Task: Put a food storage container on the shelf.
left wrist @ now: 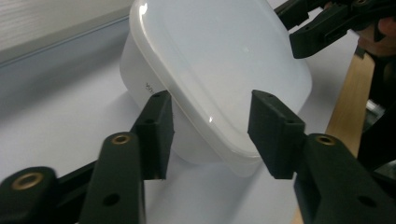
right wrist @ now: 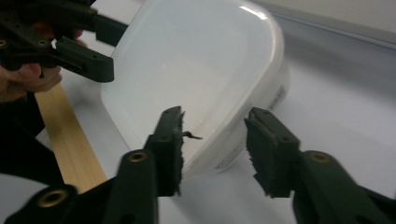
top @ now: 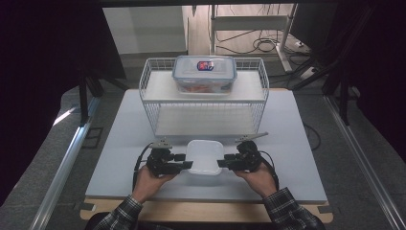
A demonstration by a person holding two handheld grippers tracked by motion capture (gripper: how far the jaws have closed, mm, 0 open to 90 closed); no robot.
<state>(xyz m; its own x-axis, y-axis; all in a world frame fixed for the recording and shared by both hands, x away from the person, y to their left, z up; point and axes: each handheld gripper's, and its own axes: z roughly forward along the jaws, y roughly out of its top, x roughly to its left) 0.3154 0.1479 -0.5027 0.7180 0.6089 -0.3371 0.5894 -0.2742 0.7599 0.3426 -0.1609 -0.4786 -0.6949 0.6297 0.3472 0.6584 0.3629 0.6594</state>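
Note:
A white plastic container with a milky lid sits near the front middle of the pale table. My left gripper is at its left side and my right gripper at its right, each held in a hand. In the left gripper view the container has its near corner between the jaws of the left gripper; one pad is by the wall, the other over the lid edge. In the right gripper view the container sits likewise in the right gripper, a thin gap showing at one pad.
A white wire rack with two shelves stands behind the container. On its top shelf rests a clear blue-rimmed lock-lid box. A wooden strip edges the table front. Metal rails run along both sides.

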